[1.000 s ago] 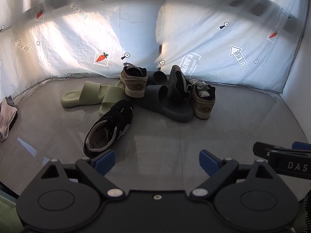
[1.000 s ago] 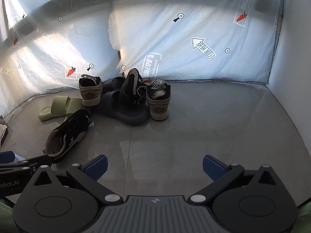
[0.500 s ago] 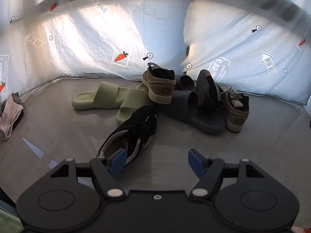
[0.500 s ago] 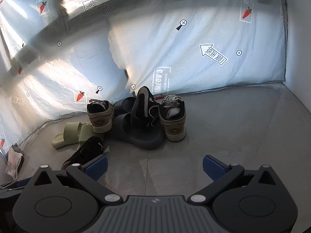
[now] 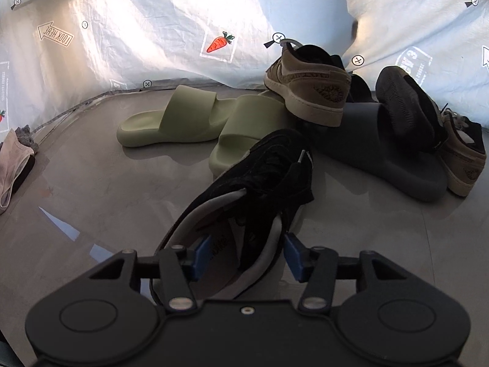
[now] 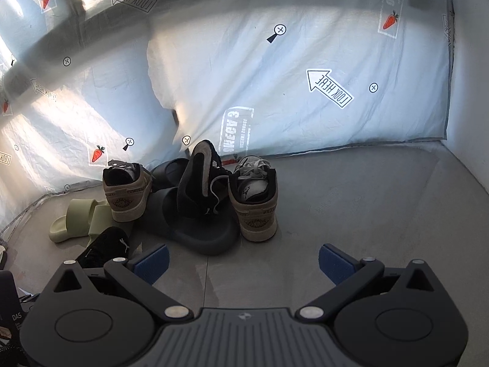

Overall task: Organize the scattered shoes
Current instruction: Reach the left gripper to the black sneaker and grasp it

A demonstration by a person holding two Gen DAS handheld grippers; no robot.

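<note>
Two hand-held grippers sit low over a grey floor (image 6: 351, 202). The left hand-held gripper (image 5: 246, 255) has its blue pads on either side of the outer wall of a black sneaker (image 5: 253, 189), one pad inside the shoe's opening and one outside it; the jaws are narrowed around that wall, though whether the pads press it I cannot tell. The sneaker lies on the floor, tilted, toe pointing away. The right hand-held gripper (image 6: 243, 258) is spread wide and holds nothing, over bare floor just short of the pile.

Beyond the sneaker's toe lie two green slides (image 5: 195, 119), side by side and touching. A tan sneaker (image 5: 308, 82) rests partly on the nearer green slide and on a dark slide (image 5: 382, 153). On that dark slide a second black sneaker (image 5: 409, 107) stands on edge, sole showing. Just beside it, on the floor, is the other tan sneaker (image 5: 461, 156). Another dark slide (image 6: 171, 168) lies behind the pile.

At the far left edge some cloth (image 5: 13, 165) lies crumpled. Behind everything hangs a white sheet (image 6: 275, 91) printed with carrots and arrows.
</note>
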